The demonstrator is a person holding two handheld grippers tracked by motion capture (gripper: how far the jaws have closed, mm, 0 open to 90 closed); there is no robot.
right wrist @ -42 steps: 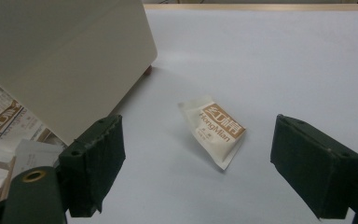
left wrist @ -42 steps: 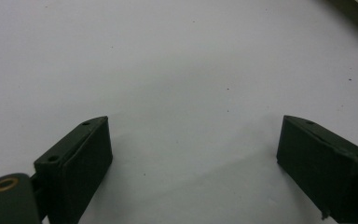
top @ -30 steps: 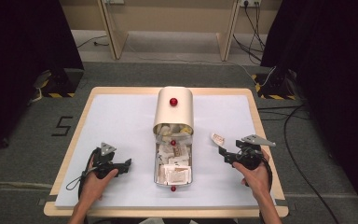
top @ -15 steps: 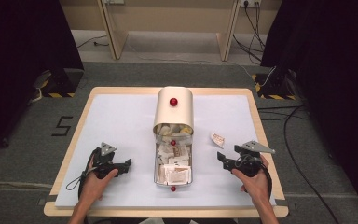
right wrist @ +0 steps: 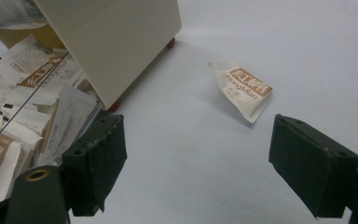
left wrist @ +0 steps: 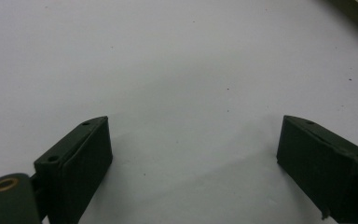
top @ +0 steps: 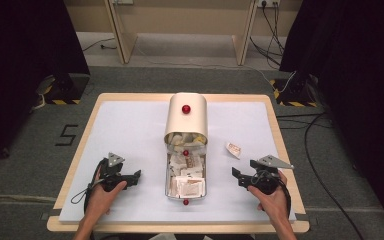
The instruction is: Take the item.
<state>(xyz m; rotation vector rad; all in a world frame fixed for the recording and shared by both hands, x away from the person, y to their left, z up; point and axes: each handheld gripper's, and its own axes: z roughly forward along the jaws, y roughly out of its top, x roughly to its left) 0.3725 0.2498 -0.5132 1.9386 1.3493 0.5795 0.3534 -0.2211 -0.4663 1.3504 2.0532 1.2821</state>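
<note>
Cream rounded box (top: 186,117), crinkled paper sachets (top: 185,176), possibly tea, both claws wide apart, empty.

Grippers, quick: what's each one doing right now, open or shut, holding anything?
Left gripper: open, holding nothing, over bare table.
Right gripper: open, holding nothing; a loose packet lies on the table ahead of it.
</note>
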